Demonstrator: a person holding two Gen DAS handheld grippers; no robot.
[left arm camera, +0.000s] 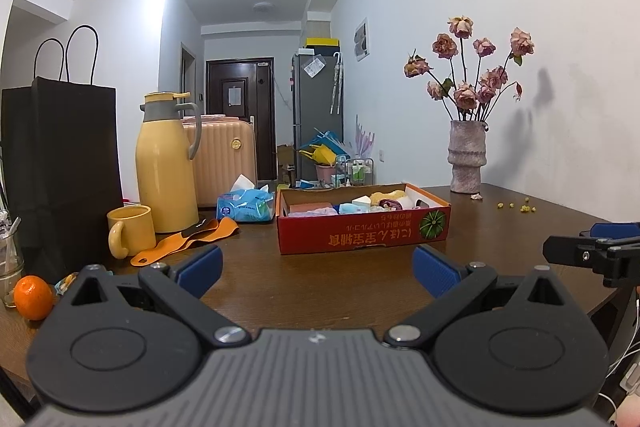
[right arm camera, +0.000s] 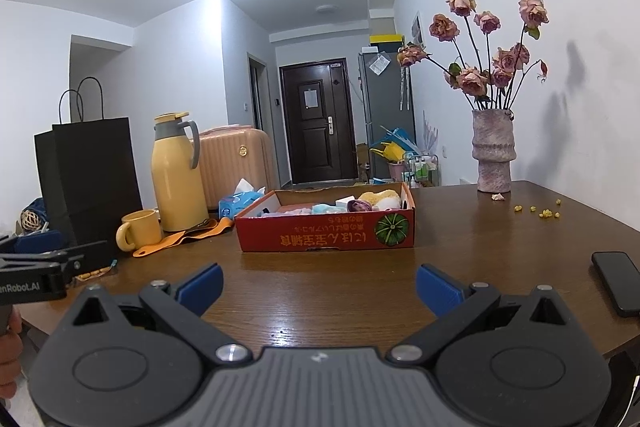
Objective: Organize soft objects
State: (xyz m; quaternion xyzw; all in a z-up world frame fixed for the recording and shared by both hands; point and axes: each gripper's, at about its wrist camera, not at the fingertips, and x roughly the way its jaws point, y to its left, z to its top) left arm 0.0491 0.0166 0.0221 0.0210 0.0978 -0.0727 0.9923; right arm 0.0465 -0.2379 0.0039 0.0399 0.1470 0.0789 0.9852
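On the brown table [left arm camera: 320,279] nothing is held: both grippers hover above its near edge, side by side and aimed at the box. A black bag [left arm camera: 60,167] stands at far left, the tallest thing there. Right of it stands a yellow jug [left arm camera: 166,163], and against the wall at right a vase [right arm camera: 493,151] of dried roses. At the middle sits the open red box [right arm camera: 326,227]; the soft objects [right arm camera: 340,205], pink, blue, yellow and white pieces, lie packed inside it. Just left of the box lies a blue tissue pack [left arm camera: 245,205]. A yellow mug [left arm camera: 130,231] stands before the jug, with an orange strap [left arm camera: 188,239] beside it. A phone [right arm camera: 618,283] lies at the right edge, an orange [left arm camera: 33,297] at the left. The left gripper [left arm camera: 318,273] has its blue pads [left arm camera: 200,271] wide apart and empty; the right gripper [right arm camera: 319,289] is likewise spread with nothing between.
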